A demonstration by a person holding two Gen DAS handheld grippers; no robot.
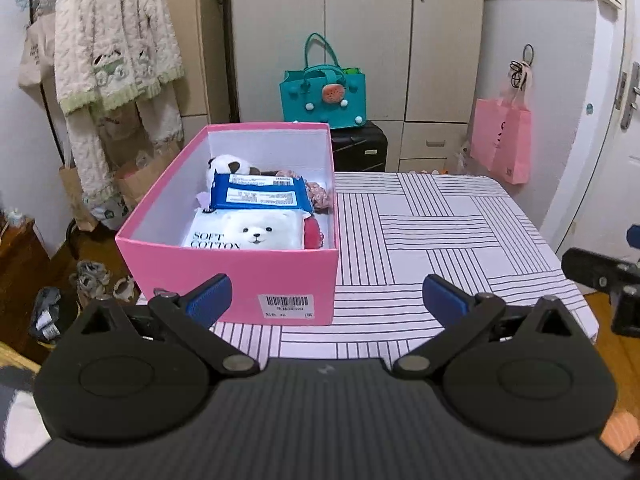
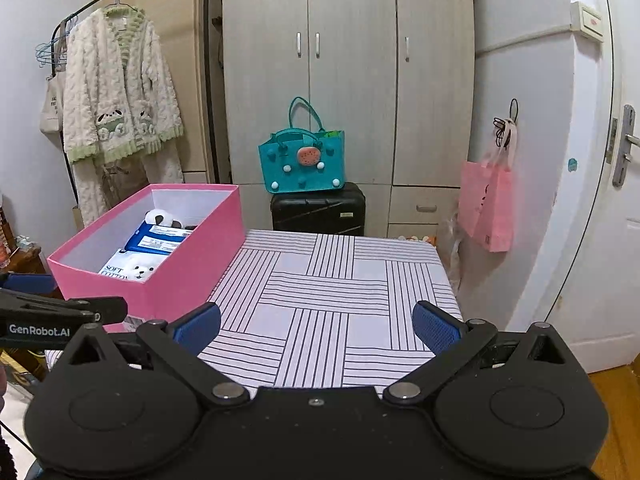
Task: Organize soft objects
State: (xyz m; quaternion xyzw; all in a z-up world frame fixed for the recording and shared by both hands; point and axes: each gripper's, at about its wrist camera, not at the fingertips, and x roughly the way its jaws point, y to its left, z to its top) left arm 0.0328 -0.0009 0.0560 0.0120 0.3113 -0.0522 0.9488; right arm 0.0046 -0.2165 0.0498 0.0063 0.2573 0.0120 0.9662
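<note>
Left gripper (image 1: 327,298) jaws wide, empty, above near edge of striped tablecloth (image 1: 436,232). Right gripper (image 2: 317,326) likewise wide, empty. Pink cardboard box (image 1: 248,280) just ahead-left of left gripper, holding white "Soft Cotton" bear pack (image 1: 248,234), blue wipes packet (image 1: 260,196), panda plush (image 1: 226,166) farthest.

One pink box (image 1: 248,280), two packs (image 1: 260,196), one panda plush (image 1: 226,165)
</note>
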